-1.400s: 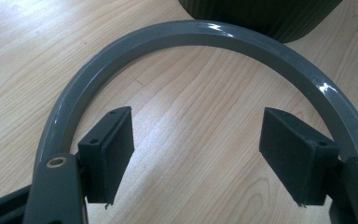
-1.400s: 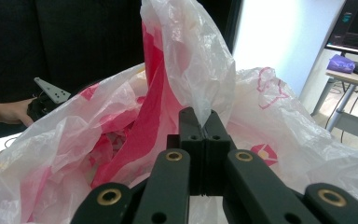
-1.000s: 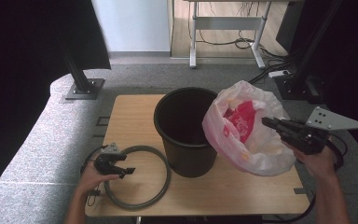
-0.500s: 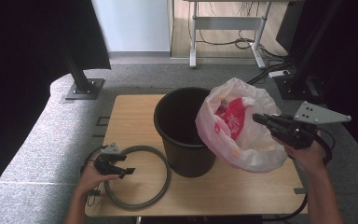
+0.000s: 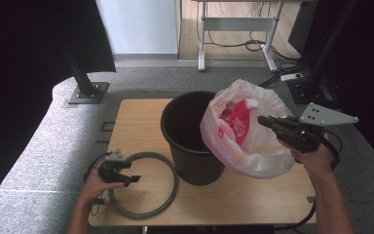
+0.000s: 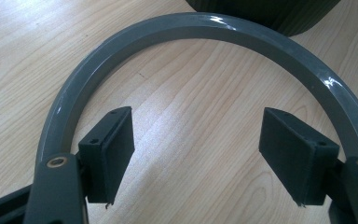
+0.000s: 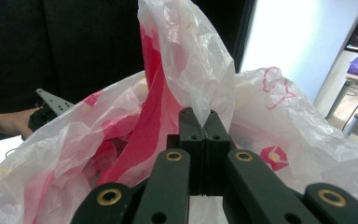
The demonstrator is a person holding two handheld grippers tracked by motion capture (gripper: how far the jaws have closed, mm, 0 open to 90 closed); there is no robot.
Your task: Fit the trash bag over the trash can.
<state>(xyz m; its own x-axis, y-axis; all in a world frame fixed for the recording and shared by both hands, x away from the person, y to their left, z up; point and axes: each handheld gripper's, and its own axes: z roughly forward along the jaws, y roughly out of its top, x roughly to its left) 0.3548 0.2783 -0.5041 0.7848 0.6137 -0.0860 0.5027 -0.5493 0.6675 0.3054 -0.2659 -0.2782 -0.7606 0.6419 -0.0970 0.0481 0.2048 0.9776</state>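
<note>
Two hands busy over the worktop (image 5: 141, 117)! Big black bin (image 5: 191, 136) stands at centre, mouth up, ready for lining. Against its rim hangs the plastic bag (image 5: 253, 141), red printing showing but unreadable, pinched by the right tongs (image 5: 268, 122), clenched on its film. Grey ring (image 5: 143, 183) lies flat beside the bin; left tongs (image 5: 126, 178) rest released over it.
</note>
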